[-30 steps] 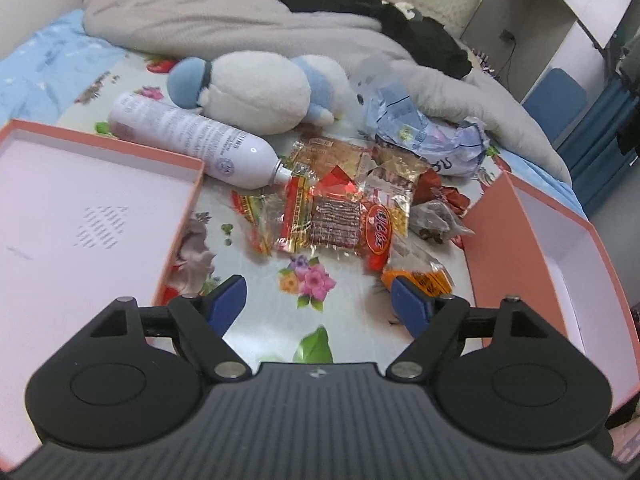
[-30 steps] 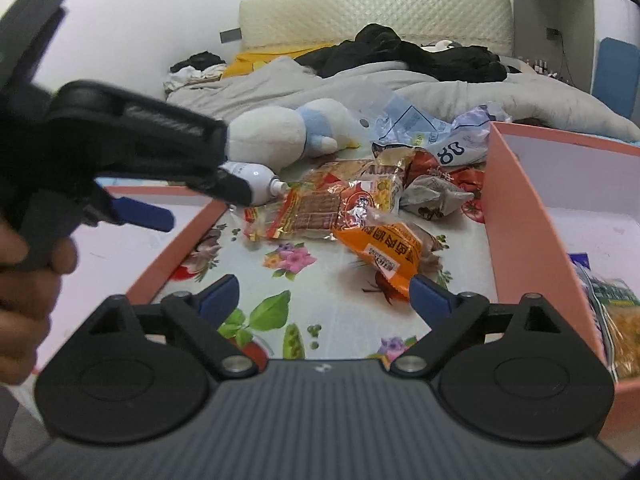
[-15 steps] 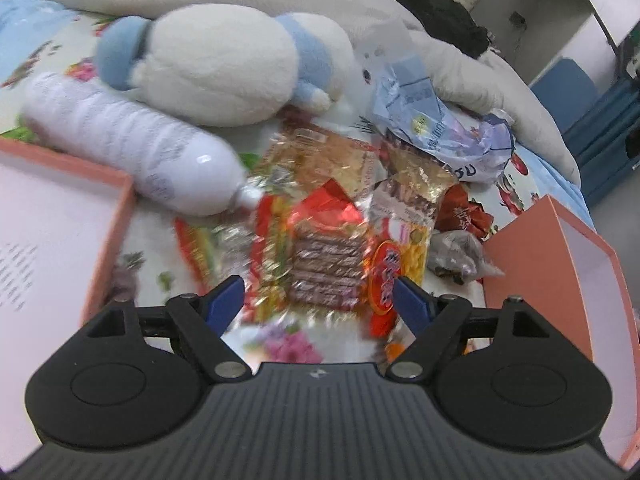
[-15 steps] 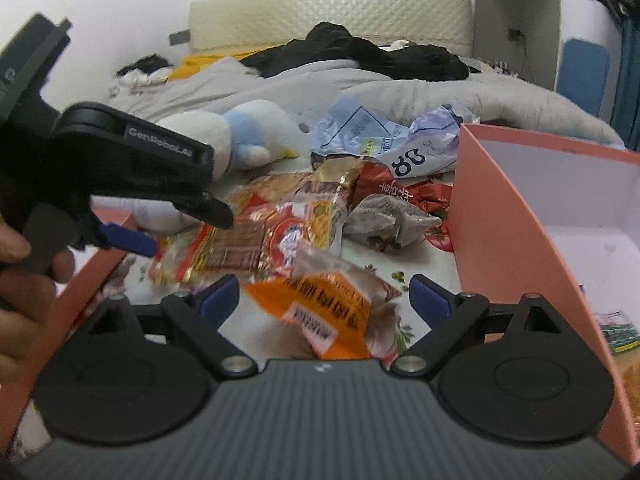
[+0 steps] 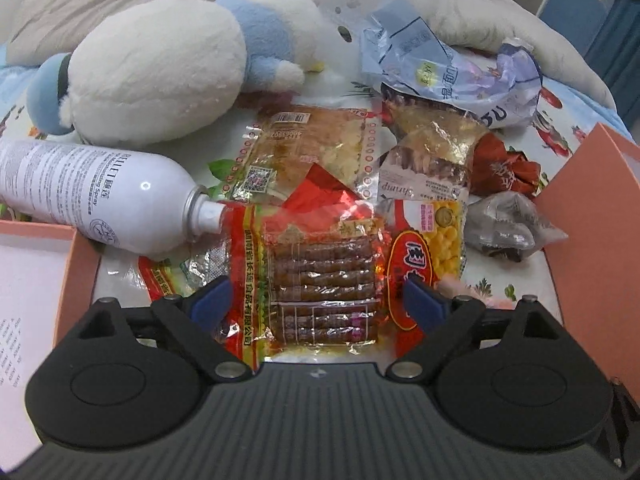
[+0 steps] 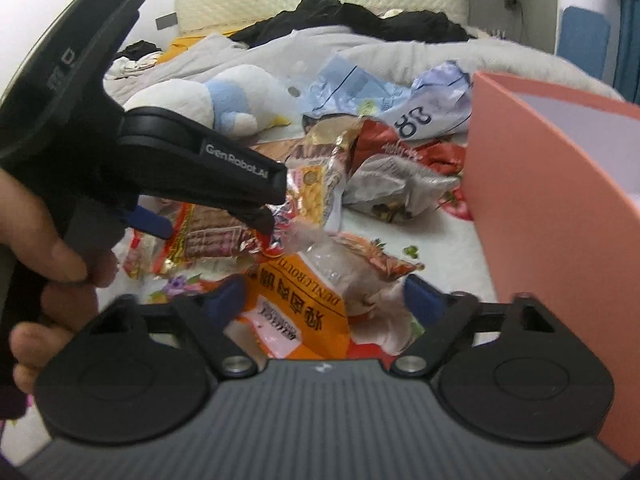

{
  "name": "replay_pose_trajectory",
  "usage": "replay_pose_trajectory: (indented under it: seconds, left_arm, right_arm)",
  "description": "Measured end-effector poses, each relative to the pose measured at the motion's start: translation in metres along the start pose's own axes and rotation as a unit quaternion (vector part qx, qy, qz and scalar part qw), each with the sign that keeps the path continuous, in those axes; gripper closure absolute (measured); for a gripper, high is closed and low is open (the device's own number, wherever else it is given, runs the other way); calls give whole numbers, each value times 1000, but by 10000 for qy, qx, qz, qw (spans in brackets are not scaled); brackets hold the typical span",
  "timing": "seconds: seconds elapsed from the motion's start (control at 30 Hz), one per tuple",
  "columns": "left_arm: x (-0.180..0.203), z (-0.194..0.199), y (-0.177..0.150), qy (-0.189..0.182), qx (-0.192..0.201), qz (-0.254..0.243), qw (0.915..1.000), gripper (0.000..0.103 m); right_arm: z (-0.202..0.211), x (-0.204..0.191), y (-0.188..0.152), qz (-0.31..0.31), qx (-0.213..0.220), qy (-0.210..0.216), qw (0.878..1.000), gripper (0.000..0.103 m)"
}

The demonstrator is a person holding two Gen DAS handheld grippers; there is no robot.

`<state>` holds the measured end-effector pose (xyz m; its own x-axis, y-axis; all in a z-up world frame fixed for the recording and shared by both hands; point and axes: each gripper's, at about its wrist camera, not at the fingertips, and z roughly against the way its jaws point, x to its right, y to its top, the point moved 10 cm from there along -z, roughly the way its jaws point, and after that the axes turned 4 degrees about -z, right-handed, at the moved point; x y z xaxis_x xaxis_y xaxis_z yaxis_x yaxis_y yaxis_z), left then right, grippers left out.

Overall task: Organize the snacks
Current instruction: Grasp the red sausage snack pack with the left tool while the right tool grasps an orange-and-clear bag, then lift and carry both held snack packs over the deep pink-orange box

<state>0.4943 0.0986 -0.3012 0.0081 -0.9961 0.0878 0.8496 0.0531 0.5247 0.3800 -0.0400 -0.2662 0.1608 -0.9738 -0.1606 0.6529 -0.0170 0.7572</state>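
Both claws are spread wide, nothing clamped. The left gripper (image 5: 316,302) straddles the clear sausage pack (image 5: 320,280) in the middle of the snack pile, with the spray can (image 5: 100,196) nozzle touching the pack's left edge and a plush (image 5: 160,68) behind it. The right gripper (image 6: 324,300) straddles the orange packet (image 6: 308,312) just beside the pink box (image 6: 552,216) wall. Tight spot: the box lid (image 5: 76,268) hems the pile on the left, and the only bare sheet (image 6: 448,240) is a strip along the box.
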Motion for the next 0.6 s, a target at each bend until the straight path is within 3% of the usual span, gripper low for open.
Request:
replay_pose_trajectory:
  seconds: [0.07, 0.13, 0.17, 0.27, 0.4, 0.6]
  left_arm:
    - [1, 0, -3, 47, 7, -115, 9999, 18]
    - [3, 4, -6, 50, 25, -210, 9998, 26]
    - [4, 7, -6, 16, 36, -235, 9997, 35]
    - [10, 11, -8, 13, 26, -330, 9995, 45]
    - [15, 16, -14, 97, 32, -488, 9988, 46]
    - [14, 36, -31, 61, 33, -322, 9995, 46]
  right_arm:
    - [-4, -1, -5, -68, -155, 93, 9998, 52]
    - [-2, -2, -7, -70, -122, 108, 9998, 56]
    - [0, -2, -7, -41, -111, 118, 9999, 59]
    - [6, -5, -6, -56, -105, 226, 9997, 60]
    - [17, -7, -7, 48, -51, 250, 9997, 61]
    - [39, -5, -18, 60, -127, 317, 9994, 62]
